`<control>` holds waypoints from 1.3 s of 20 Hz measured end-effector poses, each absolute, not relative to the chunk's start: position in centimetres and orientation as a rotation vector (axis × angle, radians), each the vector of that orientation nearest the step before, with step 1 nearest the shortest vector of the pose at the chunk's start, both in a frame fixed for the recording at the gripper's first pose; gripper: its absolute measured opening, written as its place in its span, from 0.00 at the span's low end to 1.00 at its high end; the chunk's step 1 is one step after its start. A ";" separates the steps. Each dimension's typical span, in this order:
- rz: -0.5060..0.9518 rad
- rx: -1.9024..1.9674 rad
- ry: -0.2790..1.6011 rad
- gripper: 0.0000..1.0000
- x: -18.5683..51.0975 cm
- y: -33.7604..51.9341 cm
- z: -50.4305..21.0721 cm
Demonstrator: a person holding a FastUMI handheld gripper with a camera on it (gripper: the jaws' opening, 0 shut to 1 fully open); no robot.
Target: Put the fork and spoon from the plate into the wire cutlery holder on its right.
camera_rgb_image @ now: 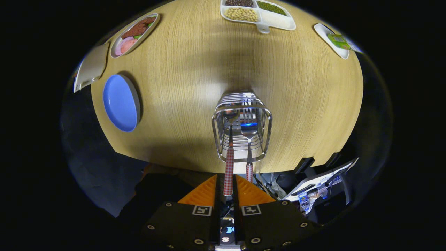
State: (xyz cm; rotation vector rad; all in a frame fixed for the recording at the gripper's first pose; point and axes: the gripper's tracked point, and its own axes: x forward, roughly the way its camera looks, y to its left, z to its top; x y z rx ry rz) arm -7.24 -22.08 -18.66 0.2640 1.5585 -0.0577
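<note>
The wire cutlery holder [241, 127] stands on the wooden table [181, 69], just ahead of my fingers, and I look down into it from above. My gripper [227, 178] is shut on the red-checked handle of the spoon [229, 167], whose bowl is down inside the holder. The fork [249, 153], with the same checked handle, leans in the holder just right of the spoon, free of my fingers. The blue plate [120, 103] lies to the left of the holder with nothing on it.
Beyond the holder sits a white divided tray of beans [258, 14]. An oval dish of food [134, 33] and a white rectangular dish [90, 66] lie past the plate. A small white dish with a green packet [336, 41] is far right. The table's near edge runs under the holder.
</note>
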 end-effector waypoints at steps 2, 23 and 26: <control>-0.021 0.278 1.494 0.19 -6.5 -21.2 -17.3; -0.029 0.281 0.307 0.87 -6.9 -25.2 0.0; -0.108 0.182 0.154 0.96 -7.6 -26.6 1.9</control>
